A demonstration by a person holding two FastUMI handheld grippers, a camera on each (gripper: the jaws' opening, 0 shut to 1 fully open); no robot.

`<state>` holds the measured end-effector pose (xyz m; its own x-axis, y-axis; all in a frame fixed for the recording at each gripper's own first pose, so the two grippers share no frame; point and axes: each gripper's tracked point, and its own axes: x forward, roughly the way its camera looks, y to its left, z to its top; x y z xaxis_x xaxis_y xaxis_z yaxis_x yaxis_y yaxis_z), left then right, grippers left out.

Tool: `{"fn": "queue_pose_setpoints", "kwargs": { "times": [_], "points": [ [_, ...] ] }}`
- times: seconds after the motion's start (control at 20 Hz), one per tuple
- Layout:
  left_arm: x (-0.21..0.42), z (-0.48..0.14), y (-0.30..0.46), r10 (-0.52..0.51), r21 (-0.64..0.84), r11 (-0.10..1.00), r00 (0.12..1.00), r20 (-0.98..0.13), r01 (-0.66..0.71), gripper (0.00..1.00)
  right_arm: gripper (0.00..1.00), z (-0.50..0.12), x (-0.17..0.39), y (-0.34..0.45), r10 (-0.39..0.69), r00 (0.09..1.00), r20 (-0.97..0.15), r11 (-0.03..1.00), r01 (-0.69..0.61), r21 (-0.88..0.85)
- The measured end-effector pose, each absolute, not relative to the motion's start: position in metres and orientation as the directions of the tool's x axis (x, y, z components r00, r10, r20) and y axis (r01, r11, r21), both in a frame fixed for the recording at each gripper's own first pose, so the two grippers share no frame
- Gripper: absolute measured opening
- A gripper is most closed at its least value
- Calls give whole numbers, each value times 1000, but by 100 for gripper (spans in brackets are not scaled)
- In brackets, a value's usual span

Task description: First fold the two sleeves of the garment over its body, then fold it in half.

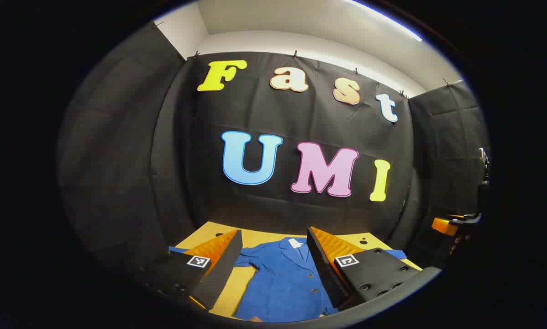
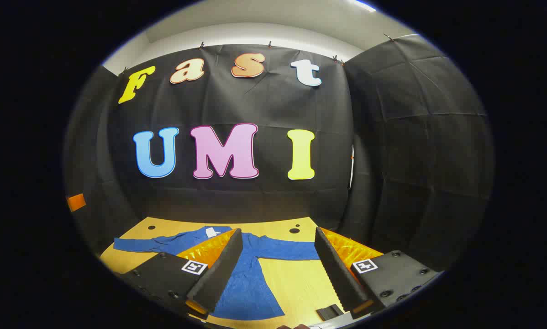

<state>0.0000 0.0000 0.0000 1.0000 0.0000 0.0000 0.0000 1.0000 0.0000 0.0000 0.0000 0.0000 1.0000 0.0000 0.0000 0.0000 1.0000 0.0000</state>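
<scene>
A blue button-front garment (image 1: 282, 283) lies flat on the yellow table (image 1: 248, 237), collar and white label toward the far wall. In the right gripper view the garment (image 2: 250, 283) has both sleeves spread out sideways, one sleeve (image 2: 136, 244) to the left and the other sleeve (image 2: 291, 250) to the right. My left gripper (image 1: 274, 232) hovers open over the garment's body, with nothing between its fingers. My right gripper (image 2: 279, 230) is open too, over the right sleeve and bare table. The right gripper (image 1: 451, 224) also appears at the far right of the left gripper view.
The table (image 2: 296, 283) has a few small dark holes (image 2: 294, 230) near its far edge. A small dark object (image 2: 330, 312) lies at the near edge. Black cloth walls close the booth behind and on both sides.
</scene>
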Motion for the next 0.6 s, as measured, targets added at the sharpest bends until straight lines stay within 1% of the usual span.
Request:
{"fn": "queue_pose_setpoints", "kwargs": {
  "times": [0.05,0.1,0.3,0.35,0.5,0.55,0.6],
  "points": [
    [-1,1,-1,-3,-2,1000,1000,1,3,82,90,2,-1,2,2,1000,3,1000,-2,-1],
    [0,1,-1,-4,-1,1000,1000,3,4,82,100,5,0,3,2,1000,10,1000,-2,-5],
    [0,5,0,-7,17,1000,1000,15,6,82,99,11,0,4,1,1000,31,1000,0,-17],
    [0,6,0,-8,16,1000,1000,19,8,80,90,10,-1,3,-1,1000,28,1000,2,-17],
    [1,6,-1,-10,13,1000,1000,22,10,82,91,8,-2,1,-5,1000,19,1000,5,-10],
    [0,6,-1,-10,14,1000,1000,23,9,82,99,8,-2,1,-5,1000,17,1000,5,-9],
    [0,5,-1,-10,16,1000,1000,22,10,82,90,8,-2,0,-7,1000,16,1000,7,-9]
  ]
}}
